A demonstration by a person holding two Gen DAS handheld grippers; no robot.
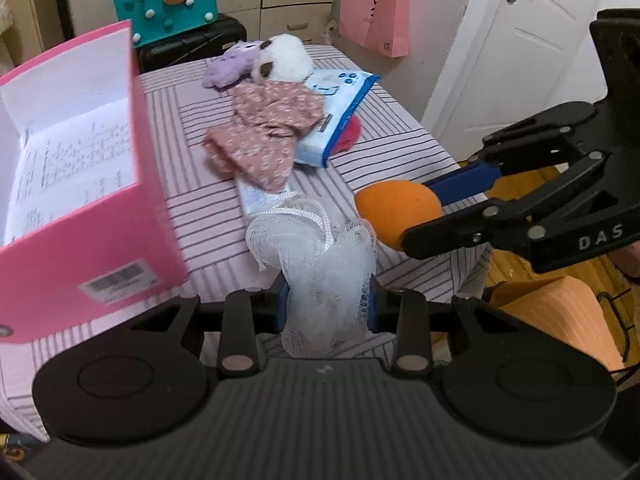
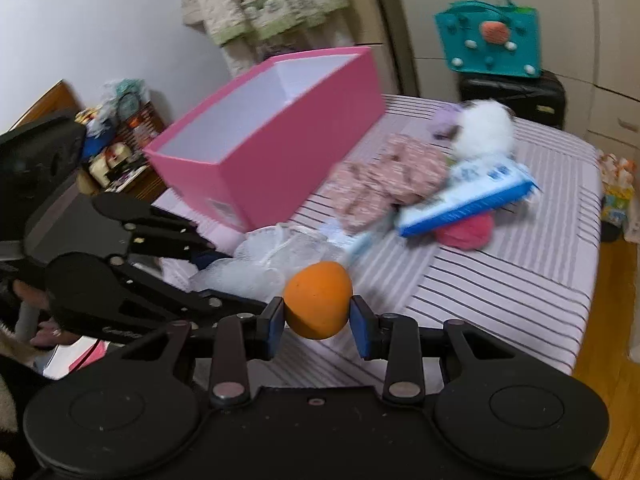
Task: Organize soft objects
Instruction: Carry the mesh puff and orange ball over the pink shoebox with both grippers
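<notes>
My left gripper [image 1: 328,306] is shut on a white mesh bath pouf [image 1: 320,256], held just above the striped table; the pouf also shows in the right wrist view [image 2: 272,256]. My right gripper [image 2: 318,326] is shut on an orange soft ball [image 2: 318,300], which also shows in the left wrist view [image 1: 396,208], right of the pouf. An open pink box [image 1: 80,184], [image 2: 272,140] stands on the left of the table. Floral pink cloth [image 1: 264,132], a white plush [image 1: 286,58], a purple plush [image 1: 228,68], a blue-white pouch [image 1: 340,112] and a red soft thing [image 2: 466,230] lie behind.
The table has a striped cloth [image 2: 500,272] and its right edge drops to a wooden floor. A teal bag [image 1: 168,0] on a black suitcase [image 1: 192,44] and a pink paper bag [image 1: 376,16] stand behind. A white door [image 1: 520,40] is at the right.
</notes>
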